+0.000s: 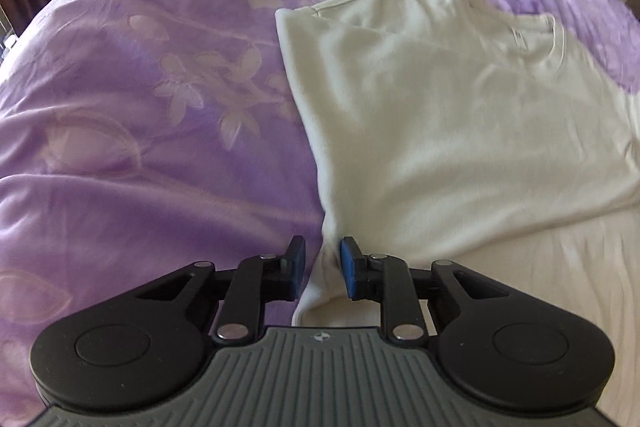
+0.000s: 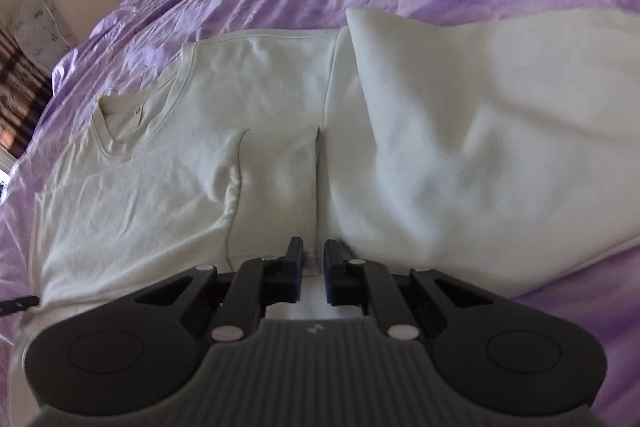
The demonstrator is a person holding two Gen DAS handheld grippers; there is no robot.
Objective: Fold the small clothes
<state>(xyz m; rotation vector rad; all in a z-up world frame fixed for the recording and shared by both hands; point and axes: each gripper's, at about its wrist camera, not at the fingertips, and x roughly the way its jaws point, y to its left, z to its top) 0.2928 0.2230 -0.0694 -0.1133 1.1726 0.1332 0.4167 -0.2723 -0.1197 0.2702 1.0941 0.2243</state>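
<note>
Left gripper (image 1: 322, 269) at bottom centre, jaws partly apart with a bunched corner of the white shirt (image 1: 440, 115) between them; right pad touches cloth, left pad stands clear. Right gripper (image 2: 311, 273) at bottom centre of its view, jaws nearly together, pinching a fold of the shirt (image 2: 200, 155). Shirt lies spread mid-frame, hem and V-neck edge visible further up. Beyond it, open purple bedspread (image 1: 140, 87) to the left and top; bed edge at far upper corners.

White shirt (image 1: 440, 115) corner between left gripper (image 1: 322, 269) fingers (image 1: 349, 267) on purple blanket (image 1: 140, 87).
</note>
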